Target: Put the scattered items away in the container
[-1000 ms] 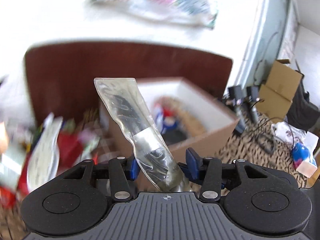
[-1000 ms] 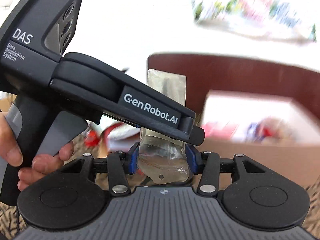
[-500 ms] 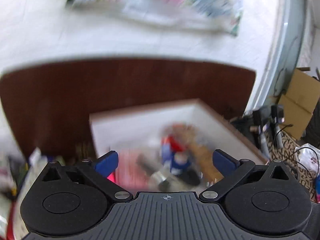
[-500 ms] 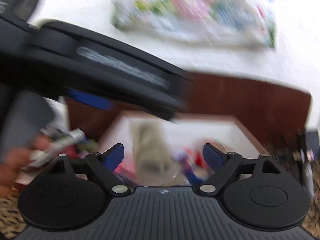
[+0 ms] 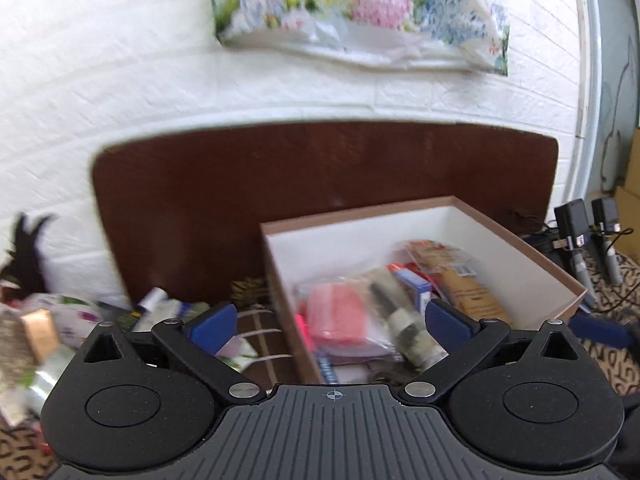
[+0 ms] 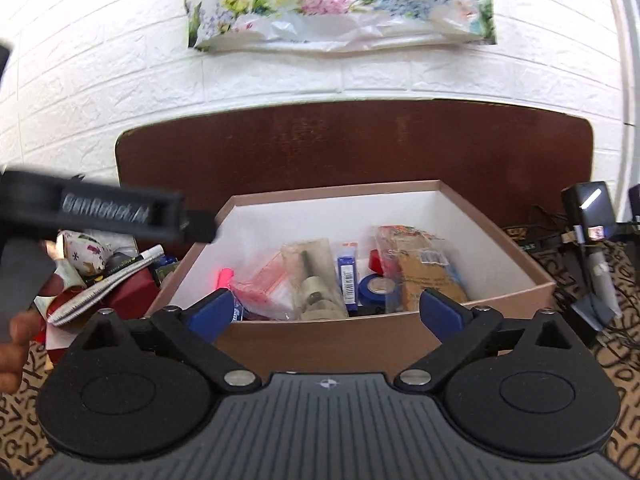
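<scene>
A brown cardboard box [image 6: 332, 190] with white inner walls stands in front of both grippers; its rim [image 5: 360, 214] also shows in the left wrist view. Inside lies a clear plastic packet [image 6: 316, 276] holding a dark tool, seen again as the packet [image 5: 400, 312] beside a pink pouch [image 5: 340, 312]. A blue tape roll [image 6: 376, 286] and an orange packet [image 6: 424, 264] lie there too. My left gripper [image 5: 330, 320] is open and empty over the box's left wall. My right gripper [image 6: 325, 308], its jaws still opening, holds nothing at the near wall. Scattered items [image 6: 104, 280] lie left of the box.
A dark wooden board [image 6: 352, 144] leans on the white brick wall behind the box, under a floral plastic bag [image 6: 340, 0]. Black devices with cables [image 6: 592, 216] crowd the right side. A person's hand [image 6: 16, 344] shows at the left edge. Patterned cloth [image 6: 624, 364] covers the surface.
Both grippers were shut on the clear packet a second ago. They have opened and let go, and the packet now lies in the box. Both views have swung towards the box.
</scene>
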The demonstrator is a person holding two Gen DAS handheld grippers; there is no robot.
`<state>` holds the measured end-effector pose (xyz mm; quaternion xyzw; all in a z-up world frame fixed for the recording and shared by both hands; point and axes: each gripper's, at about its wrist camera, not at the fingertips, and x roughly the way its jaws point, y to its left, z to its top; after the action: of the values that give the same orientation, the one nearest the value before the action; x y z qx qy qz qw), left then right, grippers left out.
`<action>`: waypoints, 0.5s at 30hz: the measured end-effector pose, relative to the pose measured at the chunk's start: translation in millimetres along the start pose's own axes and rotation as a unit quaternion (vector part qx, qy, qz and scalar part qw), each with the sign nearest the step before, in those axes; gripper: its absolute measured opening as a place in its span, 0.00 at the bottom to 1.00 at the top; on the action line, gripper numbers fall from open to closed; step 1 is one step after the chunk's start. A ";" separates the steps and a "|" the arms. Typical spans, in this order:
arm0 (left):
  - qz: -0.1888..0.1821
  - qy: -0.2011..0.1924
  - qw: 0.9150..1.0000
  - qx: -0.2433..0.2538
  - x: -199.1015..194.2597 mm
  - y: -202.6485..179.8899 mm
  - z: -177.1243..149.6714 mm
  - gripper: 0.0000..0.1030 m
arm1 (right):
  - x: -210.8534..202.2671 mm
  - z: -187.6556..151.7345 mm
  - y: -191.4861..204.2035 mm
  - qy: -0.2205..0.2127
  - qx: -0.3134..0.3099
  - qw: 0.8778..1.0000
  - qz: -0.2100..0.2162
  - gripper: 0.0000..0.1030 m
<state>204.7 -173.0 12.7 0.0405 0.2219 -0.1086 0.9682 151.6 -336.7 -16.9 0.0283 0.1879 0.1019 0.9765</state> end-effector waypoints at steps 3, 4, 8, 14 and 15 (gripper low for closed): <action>0.006 -0.018 1.000 0.000 -24.8 2.8 -3.8 1.00 | -25.1 1.1 -3.1 -0.013 0.003 1.000 -0.001 0.97; 0.008 -0.020 1.000 -0.004 -32.1 3.7 -4.6 1.00 | -31.9 2.4 -2.1 -0.018 0.001 1.000 -0.003 0.97; 0.018 -0.015 1.000 -0.013 -53.6 3.8 -6.9 1.00 | -56.9 5.9 1.7 -0.032 -0.005 0.999 -0.010 0.98; 0.042 -0.034 0.998 0.017 -82.9 -10.8 -18.1 1.00 | -86.2 6.2 5.3 -0.046 -0.013 0.999 -0.013 0.98; 0.038 -0.042 0.998 0.018 -88.0 -12.2 -20.7 1.00 | -89.3 6.2 6.2 -0.046 -0.014 0.999 -0.014 0.98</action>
<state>115.9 -165.3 32.4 0.0623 0.1773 -0.0770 0.9792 71.6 -349.5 21.8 0.0163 0.1416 0.0894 0.9857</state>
